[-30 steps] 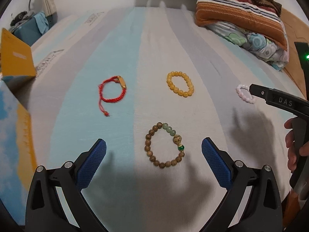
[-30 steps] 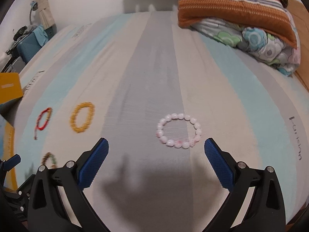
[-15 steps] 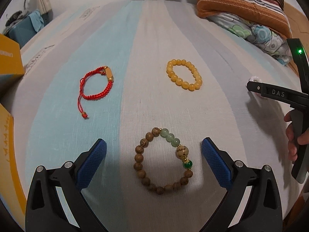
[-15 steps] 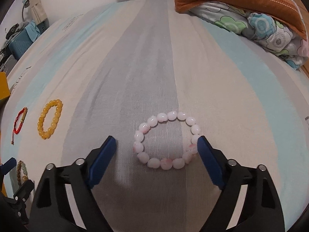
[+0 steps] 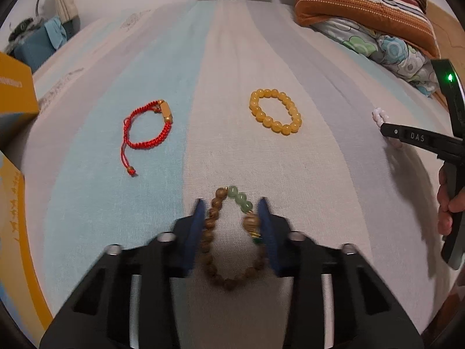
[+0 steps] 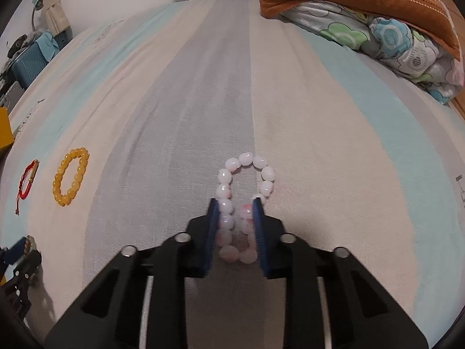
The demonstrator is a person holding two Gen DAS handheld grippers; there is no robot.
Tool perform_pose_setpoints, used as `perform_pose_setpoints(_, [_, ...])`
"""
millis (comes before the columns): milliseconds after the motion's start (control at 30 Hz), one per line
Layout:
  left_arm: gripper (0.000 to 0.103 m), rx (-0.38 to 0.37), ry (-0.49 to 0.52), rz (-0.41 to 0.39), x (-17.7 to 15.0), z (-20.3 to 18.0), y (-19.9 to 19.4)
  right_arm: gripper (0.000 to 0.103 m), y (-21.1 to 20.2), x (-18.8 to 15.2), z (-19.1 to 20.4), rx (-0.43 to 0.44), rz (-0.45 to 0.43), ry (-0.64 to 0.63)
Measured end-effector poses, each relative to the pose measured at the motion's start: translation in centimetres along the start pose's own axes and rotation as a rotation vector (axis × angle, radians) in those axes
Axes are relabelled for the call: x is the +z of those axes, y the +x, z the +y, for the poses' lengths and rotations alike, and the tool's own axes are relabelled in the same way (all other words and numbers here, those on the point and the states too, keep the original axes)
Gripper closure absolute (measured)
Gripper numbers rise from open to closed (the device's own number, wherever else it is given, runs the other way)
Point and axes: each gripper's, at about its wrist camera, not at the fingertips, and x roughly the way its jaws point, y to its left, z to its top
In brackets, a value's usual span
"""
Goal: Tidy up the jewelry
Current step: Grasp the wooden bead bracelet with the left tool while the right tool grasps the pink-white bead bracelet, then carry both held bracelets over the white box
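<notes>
My left gripper (image 5: 231,203) is closing right now, and the wooden bead bracelet (image 5: 232,237) sits squarely between its blue pads, squeezed from a round loop into a tall narrow oval. The pads press on both of its sides: brown beads against the left pad, the big carved bead and the dark green one against the right. Its far end, with the pale green beads, pokes out just past my fingertips, and the near end curves back between the fingers, flat on the striped bedsheet (image 5: 232,72). Over on the other side, my right gripper (image 6: 234,203) is closing too, jaws down to a narrow gap, and the pink-white bead bracelet (image 6: 245,200) is pinched between them. Its near half is flattened between the pads while the far half bulges out ahead of the tips as a little arch on the sheet. Out beyond the left gripper, well apart from it, the yellow bead bracelet (image 5: 275,112) lies to the right and the red cord bracelet (image 5: 145,129) to the left, both untouched. A yellow box (image 5: 14,93) stands at the left edge, and folded blankets (image 6: 363,8) are piled at the far right.
</notes>
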Motion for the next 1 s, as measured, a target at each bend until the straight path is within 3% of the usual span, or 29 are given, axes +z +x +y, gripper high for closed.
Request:
perform_pose_setpoints(33, [0.084,-0.008,-0.005,0.008,0.1,0.1,-0.1,0.088,0.0,0.0,-0.2,0.007,0.003,0.009])
perform_pose_setpoints(167, [0.085,-0.015,-0.009,0.009,0.2,0.3,-0.6,0.093,-0.5,0.2,-0.7,0.030,0.005,0.038])
perform_pose_setpoints(1000, [0.085,-0.005,-0.013,-0.031,0.5,0.6,-5.8,0.093,-6.4,0.2,-0.1,0.071,-0.059,0.050])
